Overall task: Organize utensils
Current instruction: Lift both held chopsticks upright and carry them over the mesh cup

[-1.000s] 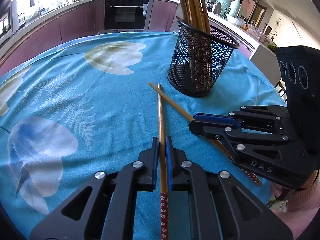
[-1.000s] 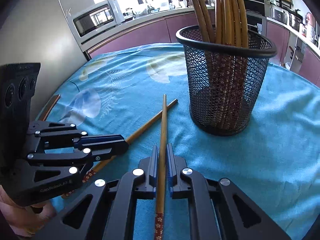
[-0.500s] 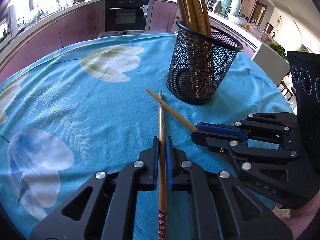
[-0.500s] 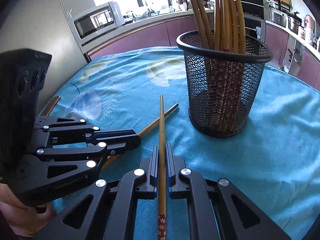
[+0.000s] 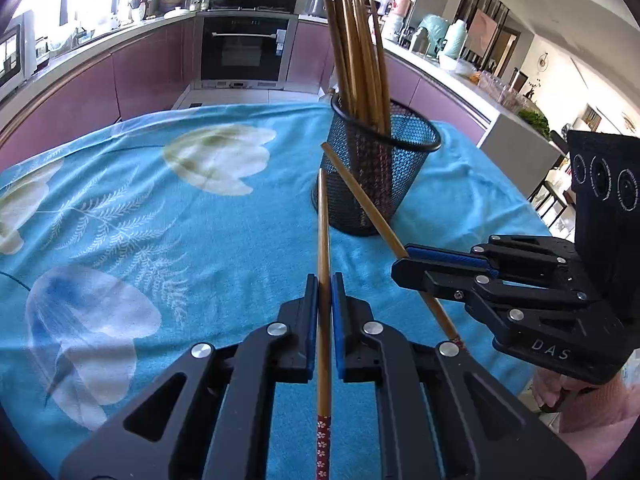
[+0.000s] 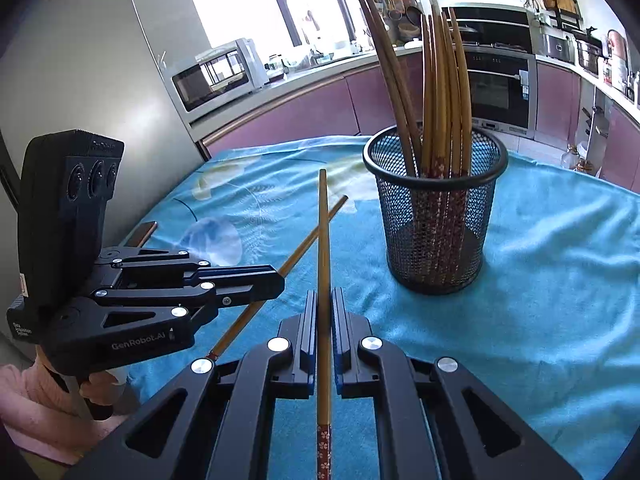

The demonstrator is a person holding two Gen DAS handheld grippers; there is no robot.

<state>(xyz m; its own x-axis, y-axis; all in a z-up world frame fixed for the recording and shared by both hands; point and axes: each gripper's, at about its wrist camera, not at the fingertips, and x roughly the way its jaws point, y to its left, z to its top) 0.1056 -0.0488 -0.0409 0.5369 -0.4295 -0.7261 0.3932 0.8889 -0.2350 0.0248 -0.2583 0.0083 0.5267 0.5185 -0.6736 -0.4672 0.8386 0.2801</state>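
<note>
Two grippers, one chopstick each. Left gripper: fingers narrow, clamped on the left chopstick, which runs straight out ahead along the finger axis; its floral-patterned end sits back between the gripper arms, bare tip pointing far toward the cup. Right gripper: fingers likewise narrow, pinching the right chopstick, patterned end near, tip far.

From the left wrist view, the right gripper sits to the right, just beside; its chopstick slants up and left across the front of the cup. From the right wrist view, the left gripper sits to the left; its chopstick angles up and right, passing behind the held one. The two sticks cross in both views; cannot tell whether they touch.

Both sticks appear lifted off the cloth, tips raised.

Cup: black mesh, upright on the blue floral cloth, far and right of centre. Holds a bundle of chopsticks, bare ends up, leaning on the rim.
</note>
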